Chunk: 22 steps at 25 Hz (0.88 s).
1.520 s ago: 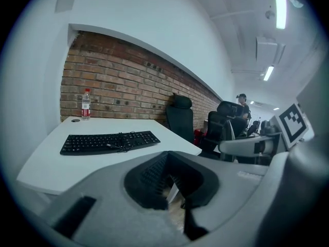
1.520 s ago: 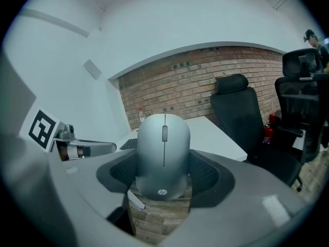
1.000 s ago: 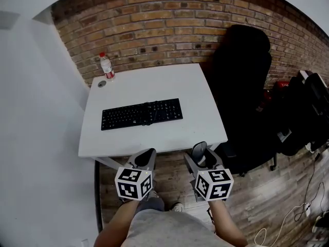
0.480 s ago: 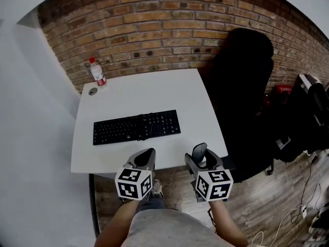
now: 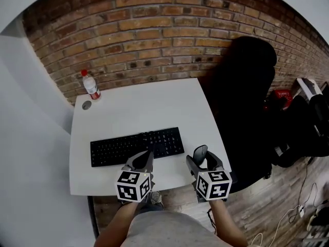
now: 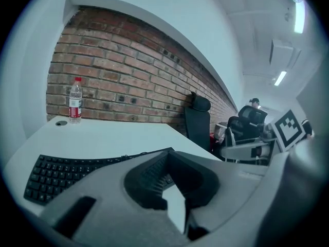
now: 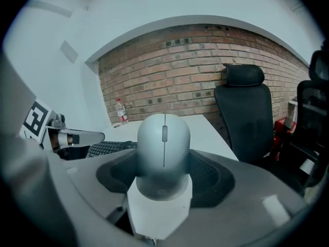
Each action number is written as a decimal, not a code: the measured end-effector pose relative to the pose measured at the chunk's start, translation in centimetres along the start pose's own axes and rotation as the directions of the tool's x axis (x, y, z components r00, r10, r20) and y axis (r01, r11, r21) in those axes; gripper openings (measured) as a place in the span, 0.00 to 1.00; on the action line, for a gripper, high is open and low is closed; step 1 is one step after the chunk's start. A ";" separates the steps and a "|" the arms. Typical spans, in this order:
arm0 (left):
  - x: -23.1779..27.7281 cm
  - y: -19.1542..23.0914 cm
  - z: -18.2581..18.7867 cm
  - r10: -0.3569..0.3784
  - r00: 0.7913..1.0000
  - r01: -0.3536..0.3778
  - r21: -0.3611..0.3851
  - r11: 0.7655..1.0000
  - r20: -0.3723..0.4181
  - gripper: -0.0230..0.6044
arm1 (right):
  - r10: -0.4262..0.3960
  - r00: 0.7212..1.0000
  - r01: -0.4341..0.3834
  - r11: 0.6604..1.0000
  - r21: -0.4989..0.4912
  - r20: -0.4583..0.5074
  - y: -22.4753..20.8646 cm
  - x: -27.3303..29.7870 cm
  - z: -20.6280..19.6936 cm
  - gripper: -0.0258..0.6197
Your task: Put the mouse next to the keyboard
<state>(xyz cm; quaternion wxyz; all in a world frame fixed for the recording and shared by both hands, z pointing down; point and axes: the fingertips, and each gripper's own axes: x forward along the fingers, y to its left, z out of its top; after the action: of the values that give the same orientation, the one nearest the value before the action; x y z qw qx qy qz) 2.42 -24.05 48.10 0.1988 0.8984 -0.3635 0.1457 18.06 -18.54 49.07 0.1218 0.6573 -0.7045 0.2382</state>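
The black keyboard (image 5: 136,145) lies across the front half of the white table (image 5: 144,107). A grey mouse (image 5: 200,152) stands on end in my right gripper (image 5: 201,156), which is shut on it over the table's front right corner, to the right of the keyboard. In the right gripper view the mouse (image 7: 163,149) fills the middle between the jaws of that gripper (image 7: 163,175). My left gripper (image 5: 146,157) hovers at the keyboard's front edge, jaws together and empty. The left gripper view shows the keyboard (image 6: 77,170) just beyond that gripper (image 6: 172,178).
A water bottle (image 5: 91,86) and a small round cap (image 5: 86,105) stand at the table's far left corner, by the brick wall (image 5: 154,35). A black office chair (image 5: 247,91) stands close against the table's right side. More chairs and bags (image 5: 308,117) crowd the far right.
The table has drawn closer in the head view. Both grippers, formerly short of the table's front edge, now sit over it, the right still holding the mouse.
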 end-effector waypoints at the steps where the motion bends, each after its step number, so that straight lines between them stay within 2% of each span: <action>1: 0.4 0.5 0.2 -0.003 1.000 0.003 0.000 1.000 -0.002 0.02 | -0.013 1.000 0.012 1.000 -0.005 -0.007 -0.3 0.6 0.2 0.52; 12: 3.2 5.8 2.1 -0.011 1.000 0.011 -0.023 1.000 0.000 0.02 | -0.113 0.990 0.110 0.993 -0.039 -0.079 -2.8 5.8 1.3 0.52; 22: 5.7 6.2 1.3 0.028 0.999 -0.028 -0.038 0.999 -0.023 0.02 | -0.097 0.986 0.092 0.995 -0.040 -0.138 -5.2 8.6 0.2 0.52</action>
<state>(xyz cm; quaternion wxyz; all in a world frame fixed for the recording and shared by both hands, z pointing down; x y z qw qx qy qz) 2.06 -32.08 50.83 0.2179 0.8876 -0.3765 0.1515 22.34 -26.22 53.98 0.1929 0.6696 -0.6662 0.2658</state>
